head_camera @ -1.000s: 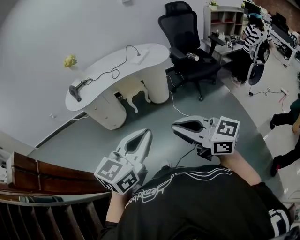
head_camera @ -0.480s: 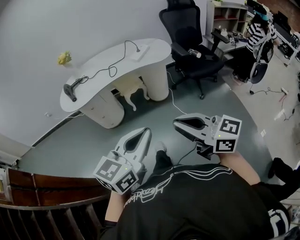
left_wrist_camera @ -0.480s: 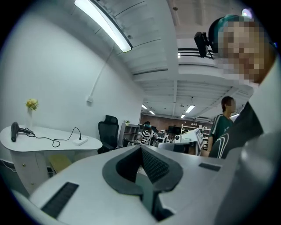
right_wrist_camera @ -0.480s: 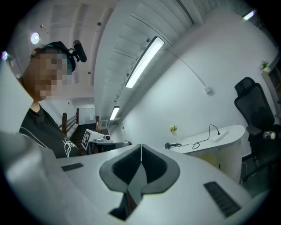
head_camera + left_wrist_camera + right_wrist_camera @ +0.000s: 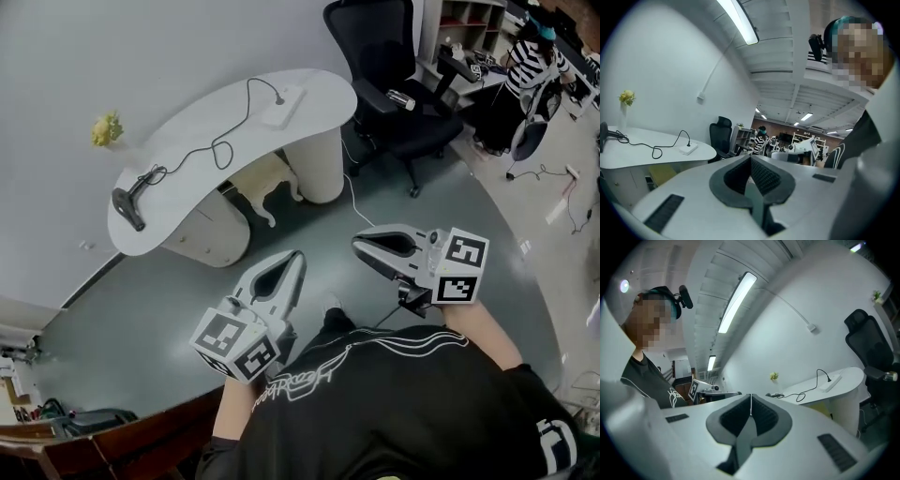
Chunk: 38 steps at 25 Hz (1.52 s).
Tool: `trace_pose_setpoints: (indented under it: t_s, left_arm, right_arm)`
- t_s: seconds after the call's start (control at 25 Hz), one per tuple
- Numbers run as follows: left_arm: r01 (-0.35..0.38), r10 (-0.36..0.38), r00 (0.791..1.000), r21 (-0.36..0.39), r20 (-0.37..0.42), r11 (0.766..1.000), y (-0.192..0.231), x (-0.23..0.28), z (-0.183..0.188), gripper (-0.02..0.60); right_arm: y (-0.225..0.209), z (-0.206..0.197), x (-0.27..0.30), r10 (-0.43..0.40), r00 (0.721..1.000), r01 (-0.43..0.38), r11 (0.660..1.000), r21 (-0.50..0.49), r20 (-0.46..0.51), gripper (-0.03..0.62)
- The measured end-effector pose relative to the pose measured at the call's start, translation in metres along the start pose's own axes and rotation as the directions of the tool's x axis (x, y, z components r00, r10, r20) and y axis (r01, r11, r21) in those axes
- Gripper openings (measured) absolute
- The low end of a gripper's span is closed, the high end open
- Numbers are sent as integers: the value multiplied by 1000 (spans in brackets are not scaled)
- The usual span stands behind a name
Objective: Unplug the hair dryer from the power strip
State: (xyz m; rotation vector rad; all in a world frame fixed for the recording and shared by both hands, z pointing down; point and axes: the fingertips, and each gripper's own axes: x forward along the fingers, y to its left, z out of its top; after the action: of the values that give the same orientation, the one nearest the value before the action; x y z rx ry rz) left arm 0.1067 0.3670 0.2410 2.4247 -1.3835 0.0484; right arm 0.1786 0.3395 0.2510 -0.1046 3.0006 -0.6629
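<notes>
The left hand-held gripper (image 5: 296,258) and right hand-held gripper (image 5: 360,246) were clenched, empty; the plug (image 5: 277,97) at the power strip (image 5: 284,112) showed indistinctly.

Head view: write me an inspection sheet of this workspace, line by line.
Surface: curved white desk, mostly bare.
Job's things: hair dryer lies at one end; power strip at the other; its plug sits in the strip.
Clutter: yellow flowers near the dryer's end.
Grippers: left gripper and right gripper both shut, empty, well short of the desk.
Cables: dryer cord loops across the desk; white cable trails over the floor.
Surroundings: black office chair; person in striped top beyond.
</notes>
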Motion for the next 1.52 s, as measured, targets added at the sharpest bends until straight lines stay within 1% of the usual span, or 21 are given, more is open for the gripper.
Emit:
trace_pose_setpoints:
  t_s: [0.28, 0.4, 0.52, 0.68, 0.88, 1.04, 1.36, 1.52]
  left_arm:
    - [11, -11, 999, -1, -35, 1000, 128, 57, 42, 3]
    - [19, -19, 999, -2, -41, 1000, 175, 74, 60, 3]
    - [14, -14, 999, -5, -45, 1000, 212, 87, 70, 3]
    - [8, -9, 998, -20, -57, 1000, 245, 106, 68, 3]
    - [7, -10, 997, -40, -75, 999, 271, 132, 71, 3]
    - [0, -4, 995, -32, -102, 999, 295, 160, 75, 3]
    - [-15, 6, 990, -57, -141, 998, 361, 243, 94, 5]
    - [-24, 11, 990, -94, -143, 995, 389, 282, 104, 5]
  right_arm:
    - [-111, 34, 86, -63, 998, 62, 997, 51, 0, -2]
    - [-147, 52, 122, -69, 998, 69, 996, 53, 5, -2]
    - [-177, 60, 145, -81, 997, 80, 995, 60, 6, -2]
    - [-207, 59, 163, -90, 996, 90, 993, 77, -4, -2]
    - [-240, 62, 175, -93, 996, 93, 990, 102, -9, -2]
    - [-277, 72, 184, -95, 995, 94, 988, 123, 4, -2]
    - [-369, 110, 198, -97, 995, 95, 985, 145, 3, -2]
    - [-418, 124, 196, -116, 993, 114, 980, 162, 3, -2]
